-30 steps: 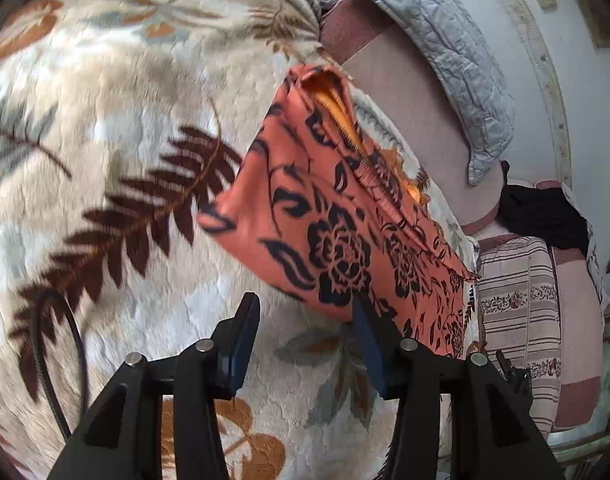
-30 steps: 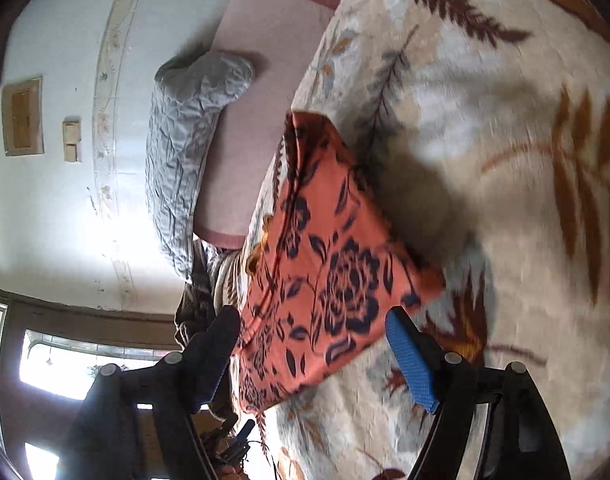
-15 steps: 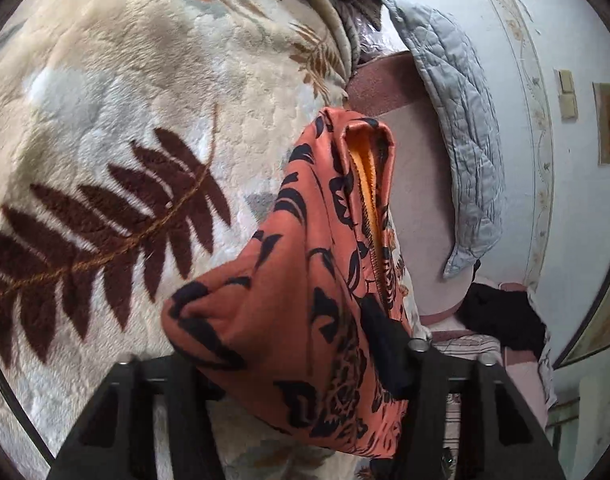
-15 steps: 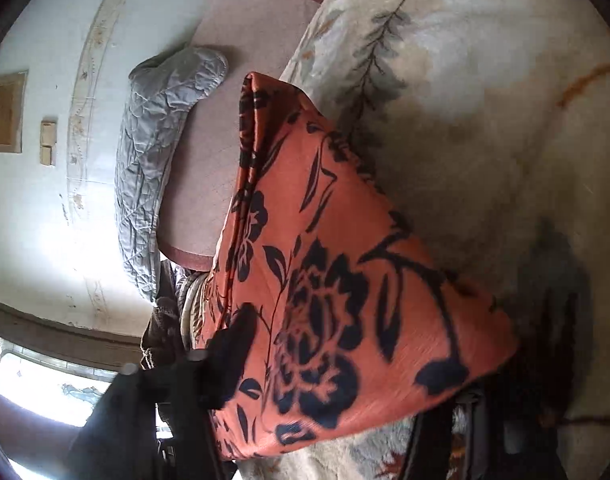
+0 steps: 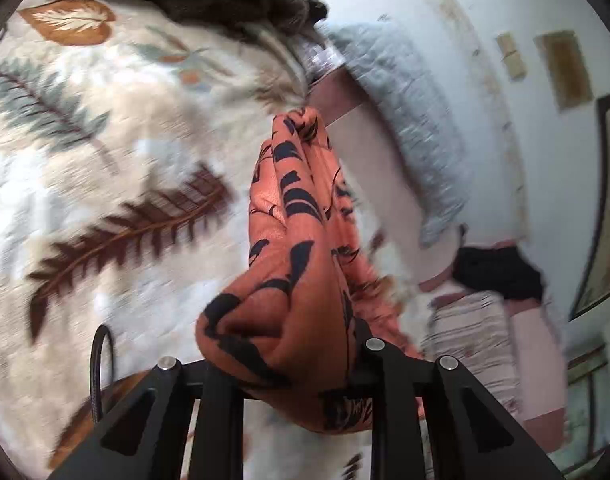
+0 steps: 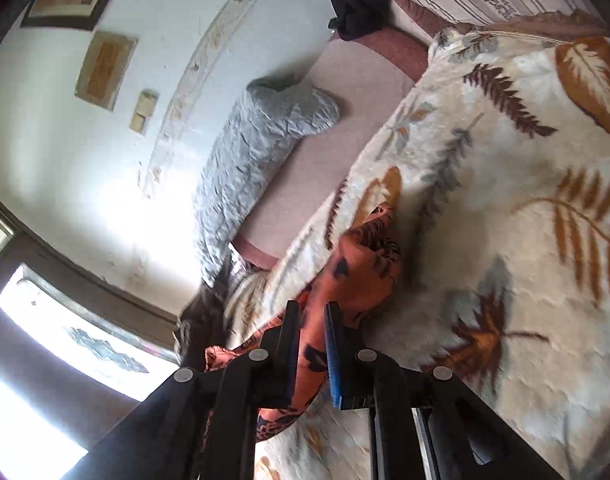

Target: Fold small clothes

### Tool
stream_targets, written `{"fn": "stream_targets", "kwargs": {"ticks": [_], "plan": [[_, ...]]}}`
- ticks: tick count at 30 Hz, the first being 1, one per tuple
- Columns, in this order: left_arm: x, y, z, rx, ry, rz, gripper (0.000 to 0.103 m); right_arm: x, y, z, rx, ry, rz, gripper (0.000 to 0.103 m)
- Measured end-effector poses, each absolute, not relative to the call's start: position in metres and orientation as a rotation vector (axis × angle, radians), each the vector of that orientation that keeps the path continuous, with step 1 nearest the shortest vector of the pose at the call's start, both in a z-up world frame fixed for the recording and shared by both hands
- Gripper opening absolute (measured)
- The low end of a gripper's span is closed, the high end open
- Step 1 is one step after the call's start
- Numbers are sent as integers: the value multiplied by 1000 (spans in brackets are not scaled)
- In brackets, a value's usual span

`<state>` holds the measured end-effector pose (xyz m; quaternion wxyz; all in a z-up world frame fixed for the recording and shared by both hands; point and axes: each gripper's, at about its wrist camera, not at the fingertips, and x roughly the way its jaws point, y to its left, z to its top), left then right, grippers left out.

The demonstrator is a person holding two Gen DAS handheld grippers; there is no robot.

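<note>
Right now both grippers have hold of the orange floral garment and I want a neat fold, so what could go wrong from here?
1. The left gripper, jaws closing, holds a thick bunched wad of the orange floral garment; layers may slip or fold crooked.
2. The right gripper pinches only a thin edge, which might pull free.
3. The cloth looks twisted between them, so laying it on the leaf-print blanket could set creases.

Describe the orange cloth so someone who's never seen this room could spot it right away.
Find the cream blanket with brown fern leaves covering the bed. The cloth hangs bunched above it, pinched by the left claw, whose jaws are closing, and the right claw. It alone is orange with black flowers.
</note>
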<state>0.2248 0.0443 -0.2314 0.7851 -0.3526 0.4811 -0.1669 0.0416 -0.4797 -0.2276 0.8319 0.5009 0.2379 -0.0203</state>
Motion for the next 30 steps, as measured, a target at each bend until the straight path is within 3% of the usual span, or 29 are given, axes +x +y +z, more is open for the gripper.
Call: {"fn": "stream_targets", "kwargs": {"ticks": [3,7,8,9,11,12,18,22,24,25,27,30], "plan": [[199,74,-280,-820,1213,-235,29,7,-472,-243,1032,627,-74,14],[167,97,-261,-834,1130,-189,34,-10,-478,-247,1020,744,-160,17],[162,94,-251,-793,1104,-196,36,-10,-482,-247,1025,750,-165,24],[158,89,-244,-775,1099,-224,44,-8,-486,-250,1047,755,-149,31],[154,79,-242,-792,1117,-282,58,2,-492,-261,1149,772,-141,86],[154,75,-245,-810,1130,-287,62,5,-493,-268,1210,744,-143,85],[170,65,-285,-986,1180,-222,62,35,-481,-316,1399,740,-109,80],[189,67,-293,-1106,1119,-205,61,59,-484,-341,1466,647,-184,59],[199,68,-293,-1136,1092,-202,61,73,-486,-343,1457,606,-192,37],[205,68,-293,-1128,1086,-192,51,82,-488,-344,1455,604,-184,28],[212,67,-289,-1089,1085,-191,30,88,-490,-339,1446,573,-200,26],[218,58,-272,-1017,1041,-246,25,83,-486,-303,1297,522,-202,23]]}}
